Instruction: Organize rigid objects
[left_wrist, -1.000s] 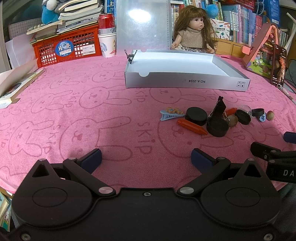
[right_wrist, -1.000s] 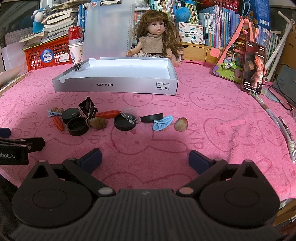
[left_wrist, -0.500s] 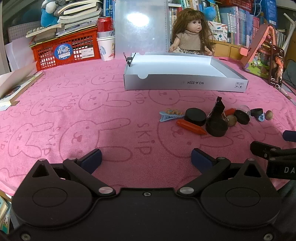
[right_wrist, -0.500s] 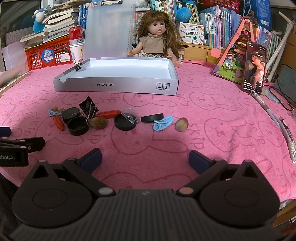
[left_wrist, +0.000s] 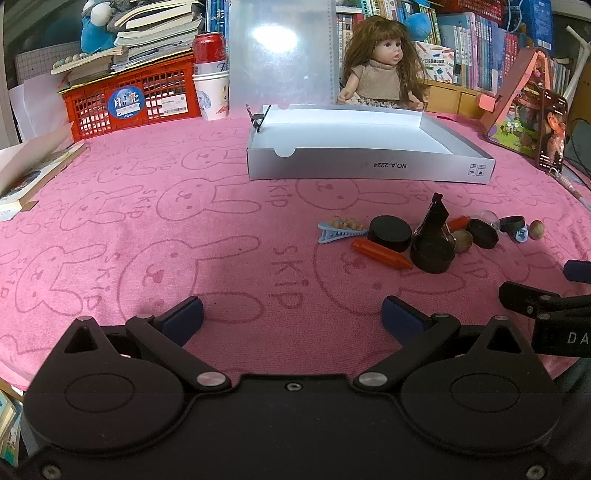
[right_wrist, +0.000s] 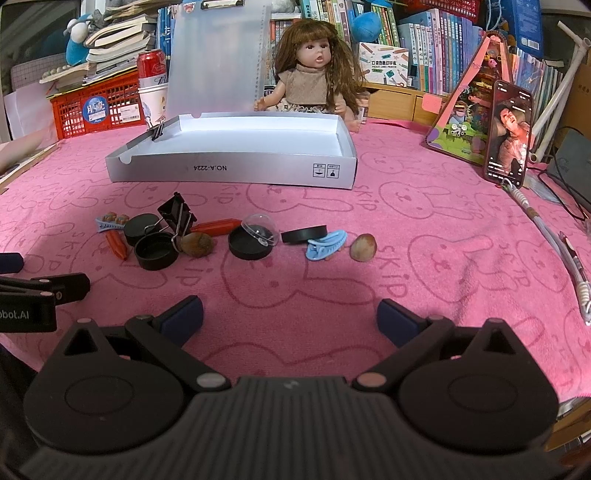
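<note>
Both grippers hung low over the near edge of the desk, which was covered by a pink cloth printed with rabbits; the left gripper had its blue-padded fingers spread wide with nothing between them; the right gripper was likewise wide open and empty. A row of small rigid items lay on the cloth ahead of them, well short of the grey cardboard tray; from the right wrist view the row ran from a blue hair clip with brown beads and an orange crayon, past a black cap with a black binder clip leaning on it, a brown nut, a second orange crayon, a black dish with a clear dome, a black ring, a plain blue hair clip and a pale nut. The tray held none of them; another binder clip gripped its far left wall; a doll sat just behind it.
</note>
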